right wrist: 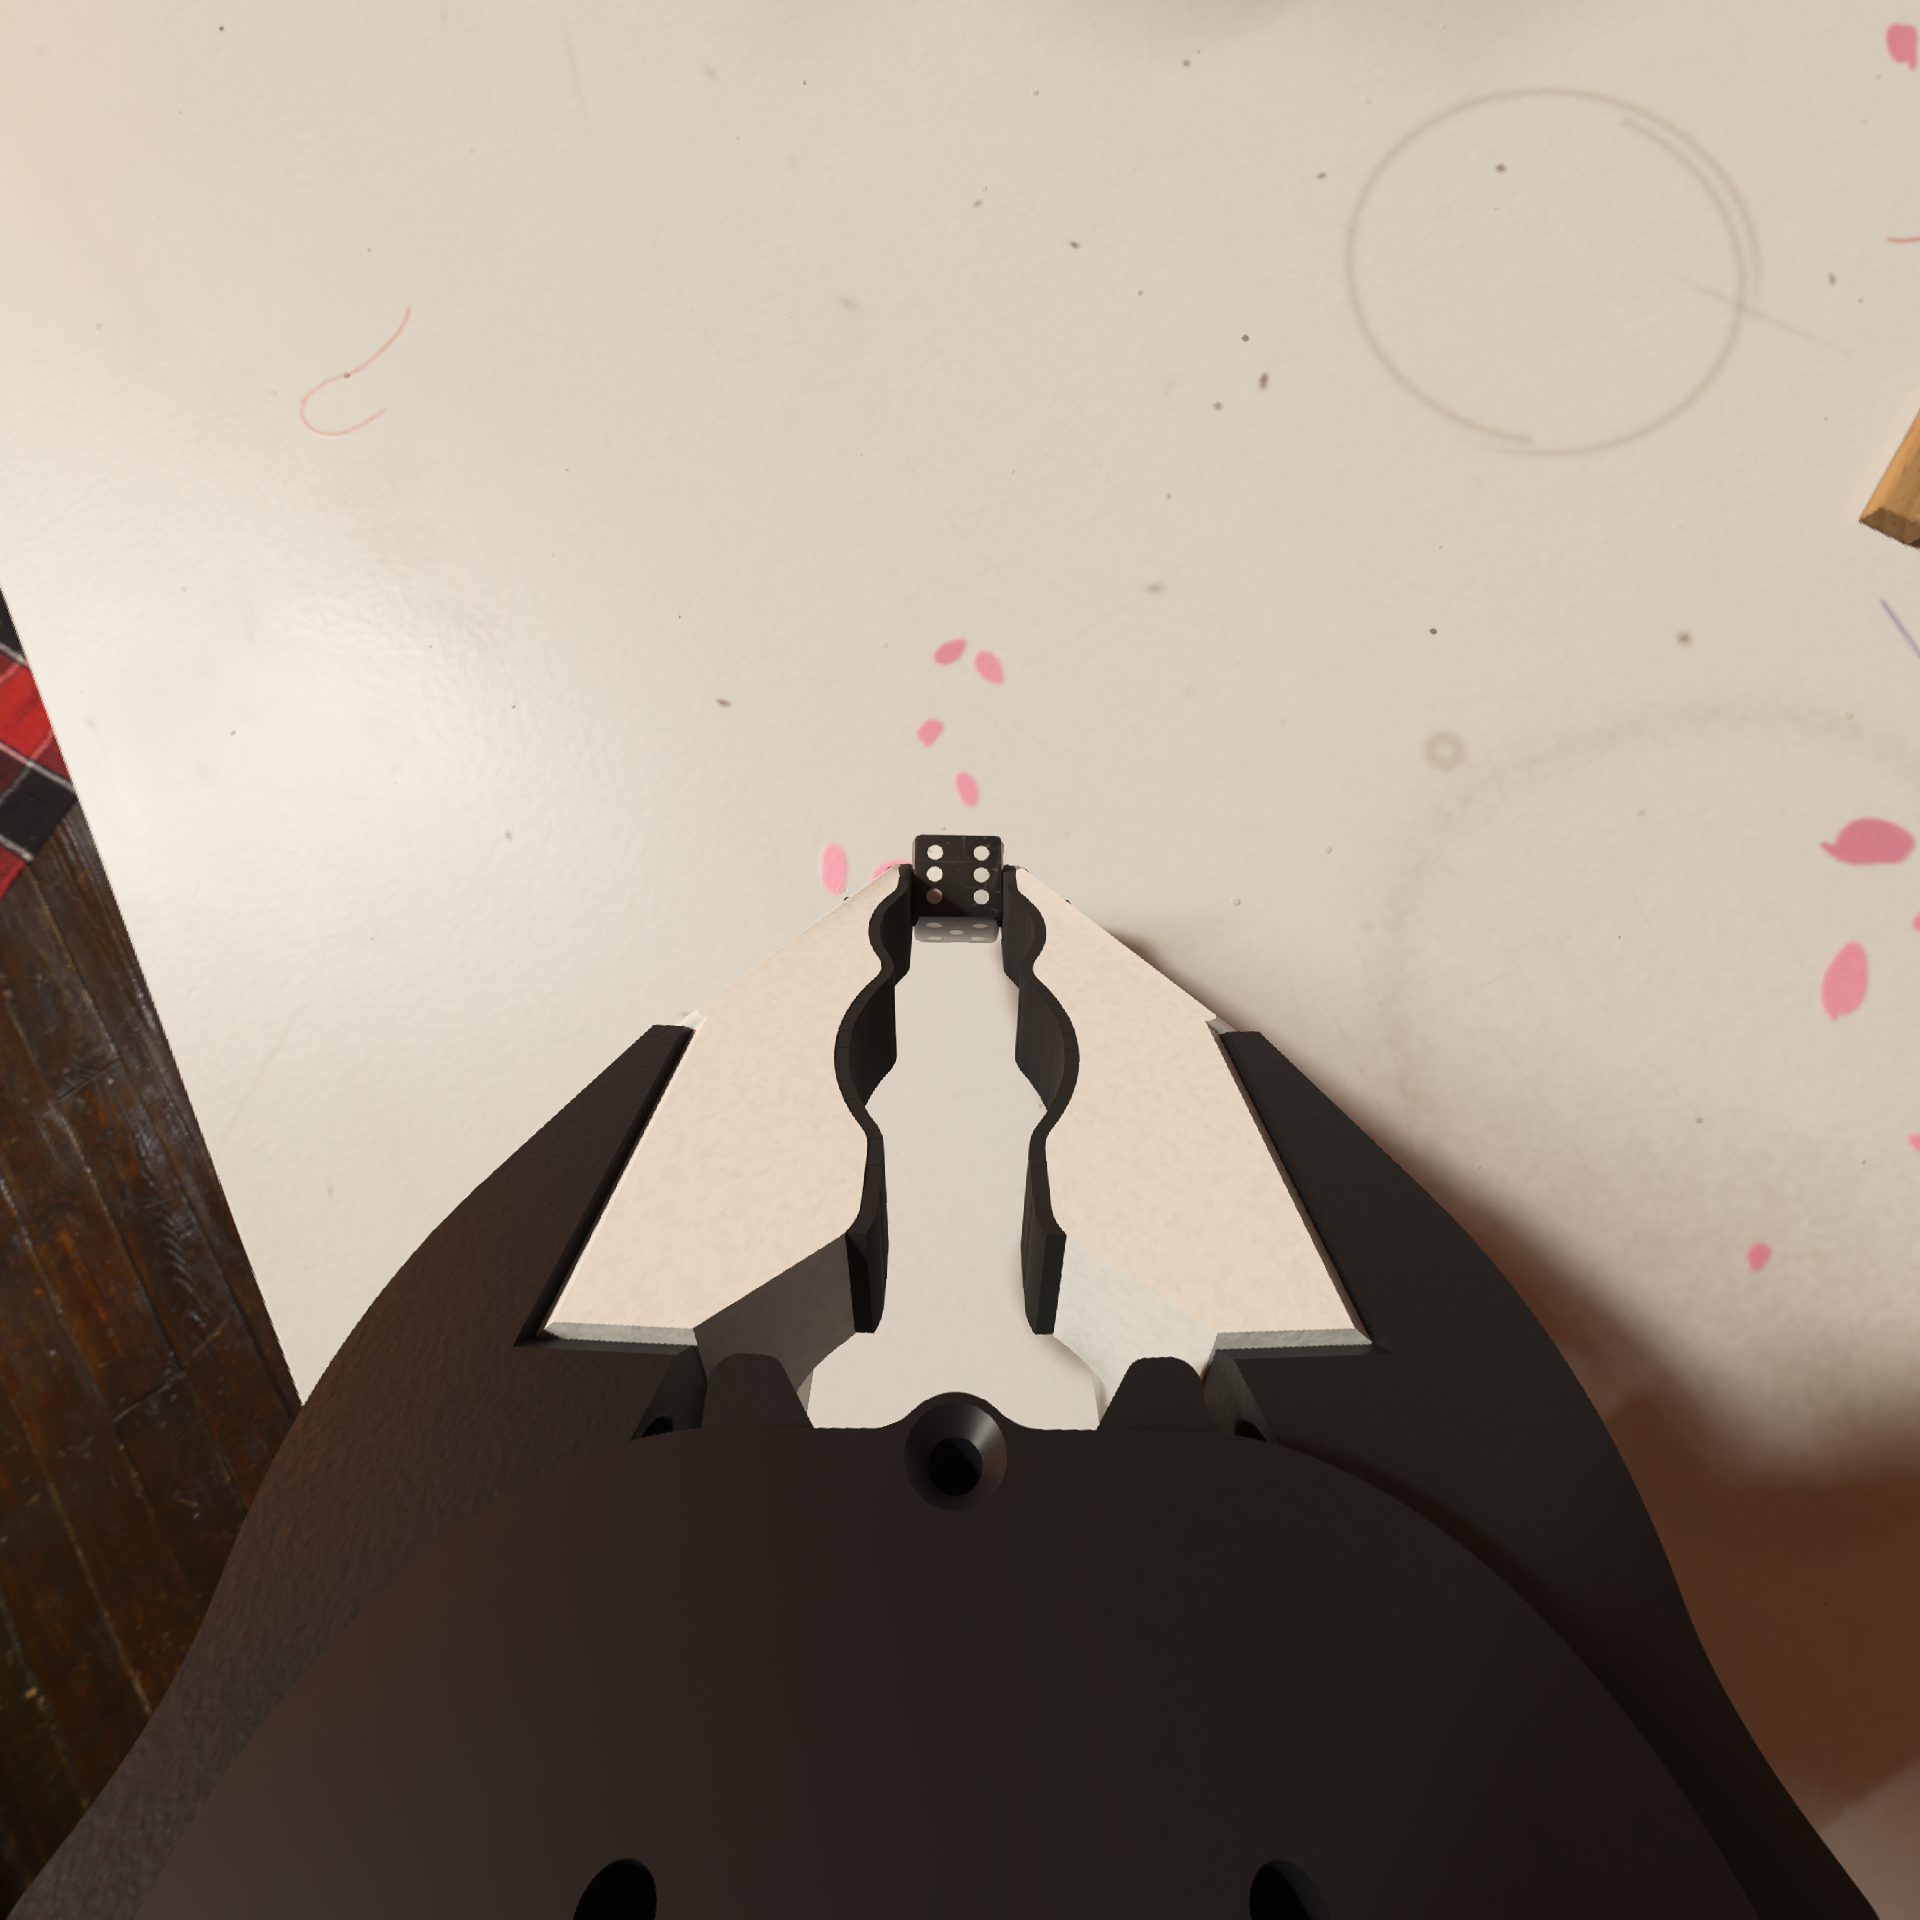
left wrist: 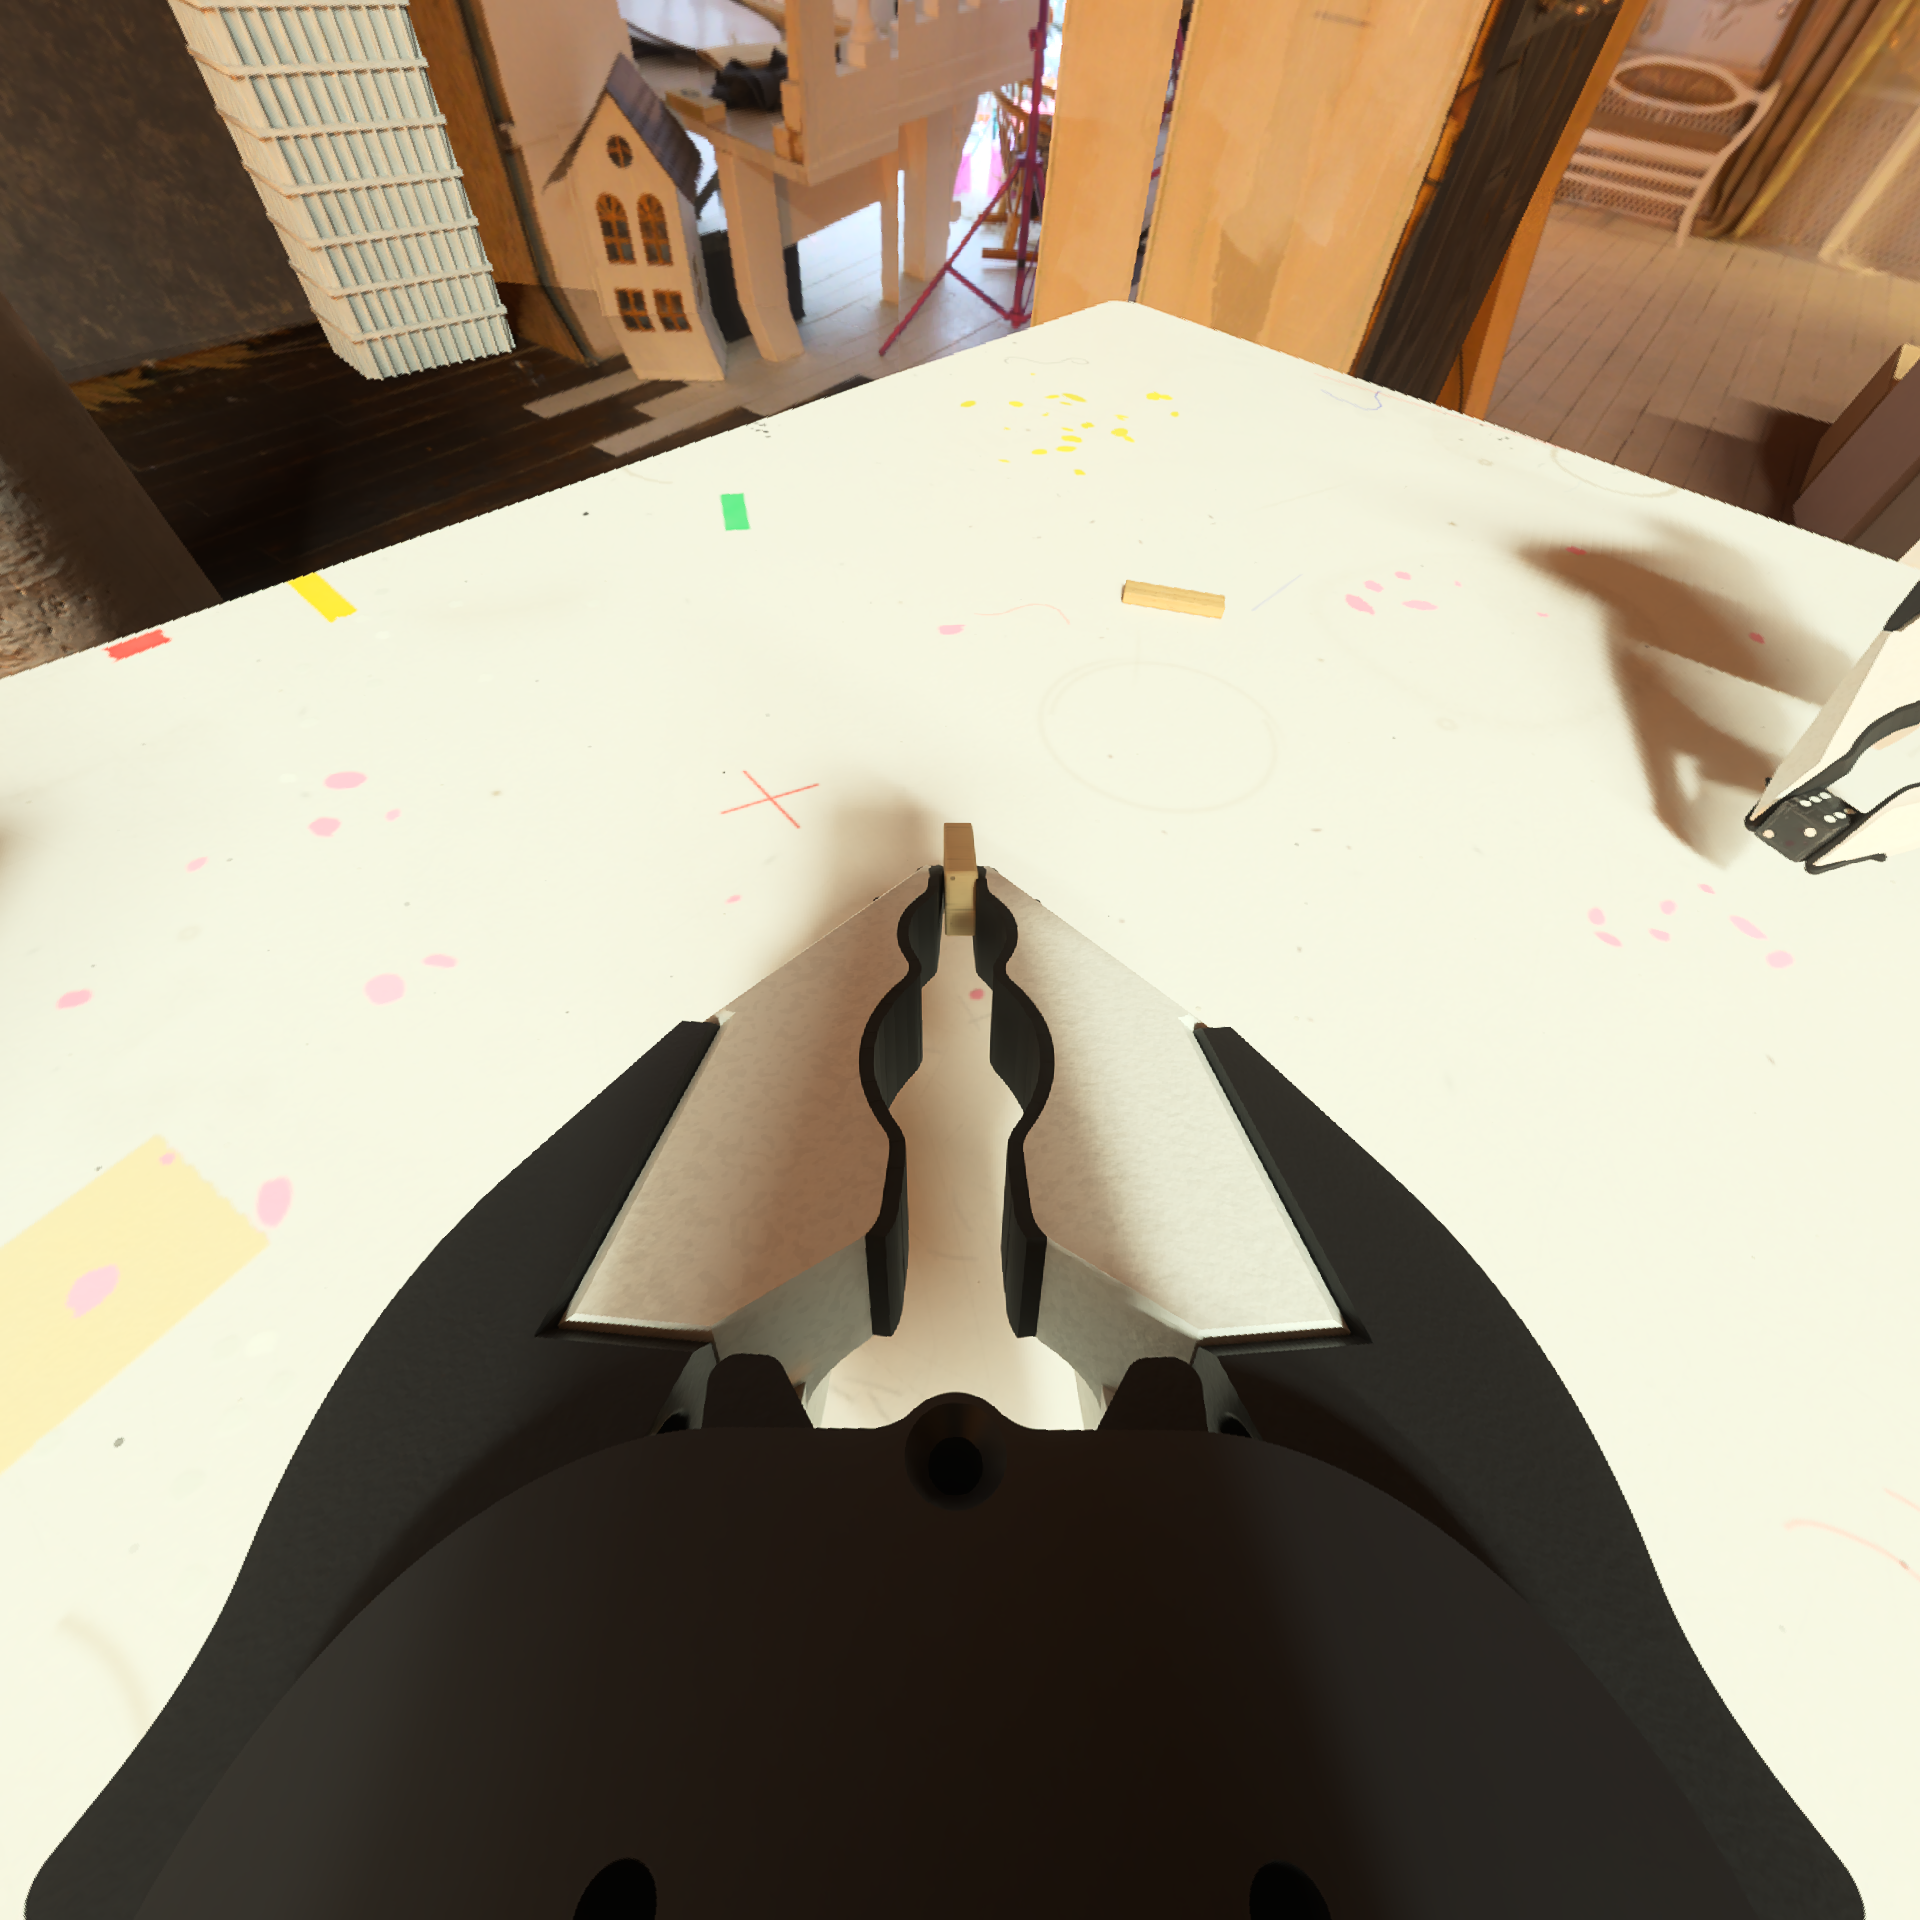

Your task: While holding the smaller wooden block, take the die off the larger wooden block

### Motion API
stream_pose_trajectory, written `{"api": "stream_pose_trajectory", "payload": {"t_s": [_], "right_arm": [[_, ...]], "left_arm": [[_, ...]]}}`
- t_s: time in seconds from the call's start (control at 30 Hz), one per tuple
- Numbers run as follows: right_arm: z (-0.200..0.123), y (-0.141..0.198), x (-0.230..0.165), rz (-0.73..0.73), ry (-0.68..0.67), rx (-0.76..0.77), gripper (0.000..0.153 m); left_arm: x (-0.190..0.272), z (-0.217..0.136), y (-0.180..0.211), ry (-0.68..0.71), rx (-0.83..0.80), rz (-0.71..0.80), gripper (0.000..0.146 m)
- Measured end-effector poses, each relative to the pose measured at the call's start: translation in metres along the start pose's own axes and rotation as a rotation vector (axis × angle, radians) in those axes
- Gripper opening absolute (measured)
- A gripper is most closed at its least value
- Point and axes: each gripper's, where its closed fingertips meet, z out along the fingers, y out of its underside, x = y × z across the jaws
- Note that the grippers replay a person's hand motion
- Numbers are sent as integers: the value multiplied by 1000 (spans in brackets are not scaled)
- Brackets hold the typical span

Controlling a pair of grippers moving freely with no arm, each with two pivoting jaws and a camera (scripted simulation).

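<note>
In the left wrist view my left gripper [left wrist: 958, 883] is shut on the smaller wooden block [left wrist: 958, 871], which stands upright between the fingertips above the white table [left wrist: 623, 675]. The larger wooden block [left wrist: 1172, 598] lies flat on the table farther ahead, with nothing on it; its corner shows at the right edge of the right wrist view [right wrist: 1899, 499]. My right gripper [right wrist: 957, 902] is shut on the black die [right wrist: 957, 878] with white pips, held above the table. That gripper with the die [left wrist: 1806, 826] also shows at the far right of the left wrist view.
The table carries pink and yellow paint specks, a green tape piece [left wrist: 735, 511], a yellow tape piece [left wrist: 322, 596], a red one [left wrist: 137, 644] and a drawn circle [right wrist: 1548, 270]. Its left edge and dark wood floor [right wrist: 104, 1143] show in the right wrist view. Model buildings [left wrist: 644, 229] stand beyond the far edge.
</note>
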Motion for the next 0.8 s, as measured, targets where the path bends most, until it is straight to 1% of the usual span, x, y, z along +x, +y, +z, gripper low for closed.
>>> {"api": "stream_pose_trajectory", "payload": {"t_s": [0.27,0.8], "right_arm": [[2,1,-2,19,-4,14,16],[5,2,-2,-6,-20,5,16]], "left_arm": [[0,0,1,-3,-5,3,4],[0,1,1,-2,-7,3,4]]}}
